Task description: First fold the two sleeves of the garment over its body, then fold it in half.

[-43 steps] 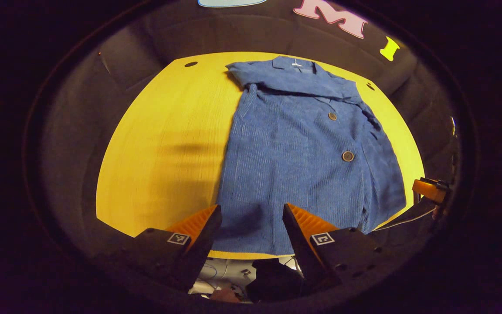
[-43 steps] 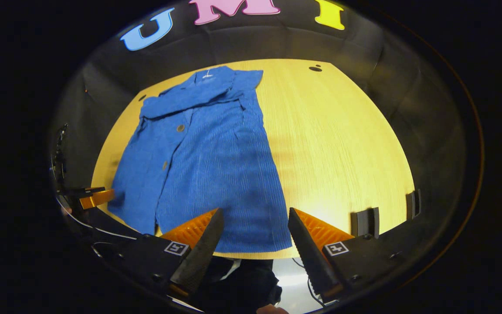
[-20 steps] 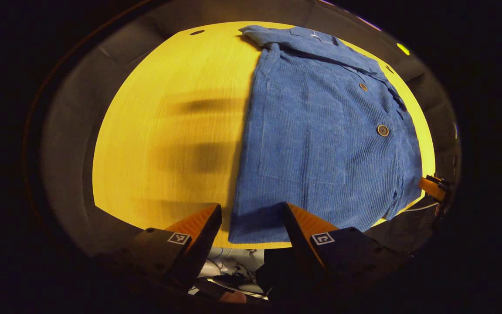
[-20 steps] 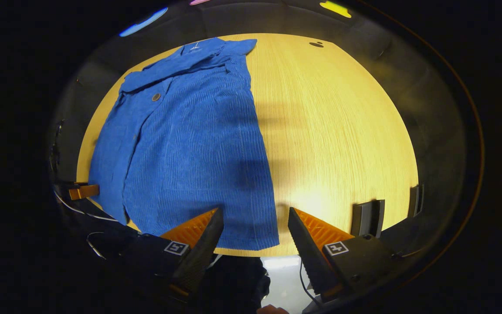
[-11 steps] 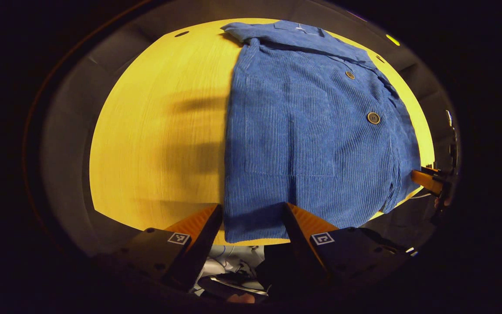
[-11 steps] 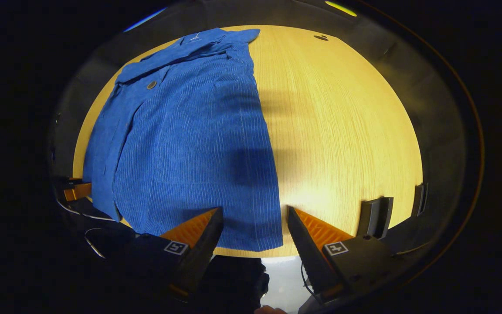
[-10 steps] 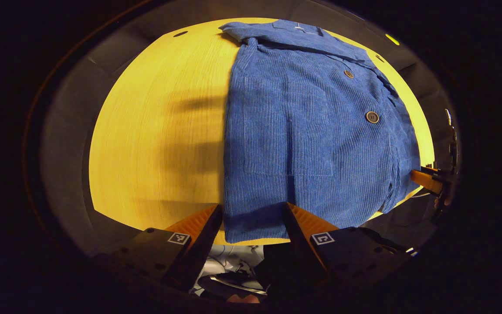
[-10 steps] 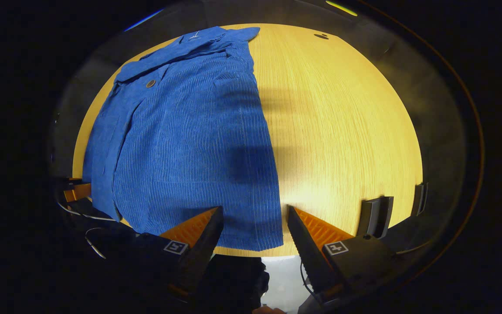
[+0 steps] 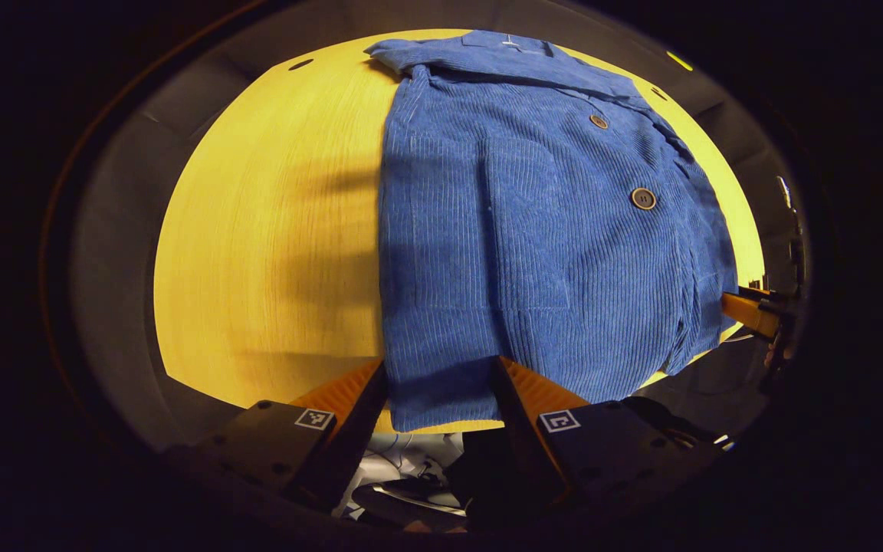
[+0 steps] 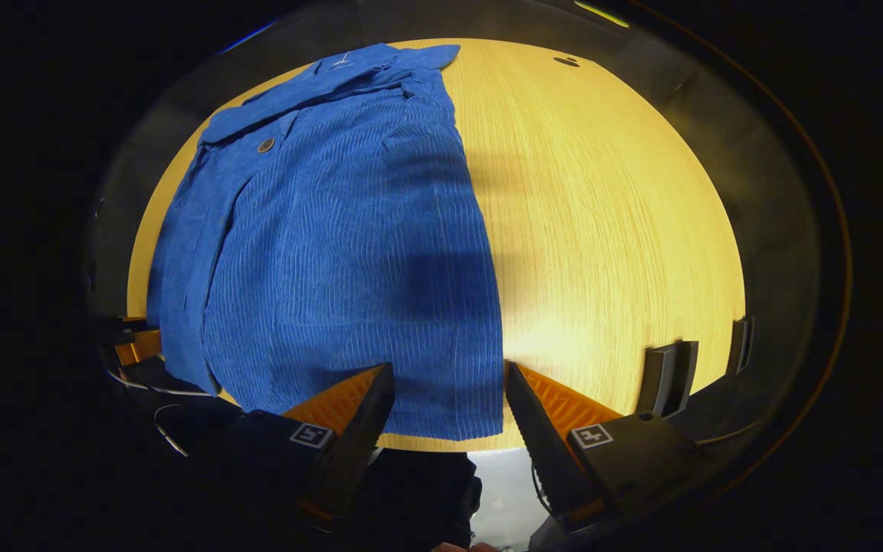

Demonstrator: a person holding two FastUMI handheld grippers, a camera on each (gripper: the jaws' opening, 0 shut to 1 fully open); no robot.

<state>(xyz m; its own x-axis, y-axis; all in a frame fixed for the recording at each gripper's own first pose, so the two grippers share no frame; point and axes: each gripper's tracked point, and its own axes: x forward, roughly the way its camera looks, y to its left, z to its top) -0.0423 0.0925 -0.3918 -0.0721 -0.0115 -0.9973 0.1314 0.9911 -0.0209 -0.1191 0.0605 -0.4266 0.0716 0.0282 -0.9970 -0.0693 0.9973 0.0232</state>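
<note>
Left gripper view looks down the length of a blue corduroy garment (image 9: 533,230) lying flat on a yellow wooden table (image 9: 265,245), collar at the far end and hem at the near table edge. Both sleeves (image 9: 503,65) appear to lie folded across the chest just below the collar, though the far end is too compressed to be sure how they overlap. Two round buttons (image 9: 643,198) sit along the front placket, and a small white tag (image 9: 516,42) shows inside the collar; nothing on it can be read.

The left gripper (image 9: 441,387) has its fingers spread apart, one on either side of the garment's near-left hem corner, with the cloth lying between them but not pinched. Small square black-and-white markers (image 9: 314,418) sit on the finger mounts.

Right gripper view shows the same garment (image 10: 334,230) from the other side. The right gripper (image 10: 448,391) is likewise spread wide, straddling the near-right hem corner without squeezing it. Two dark brackets (image 10: 667,376) stand at the table's (image 10: 610,215) near edge to its right.
</note>
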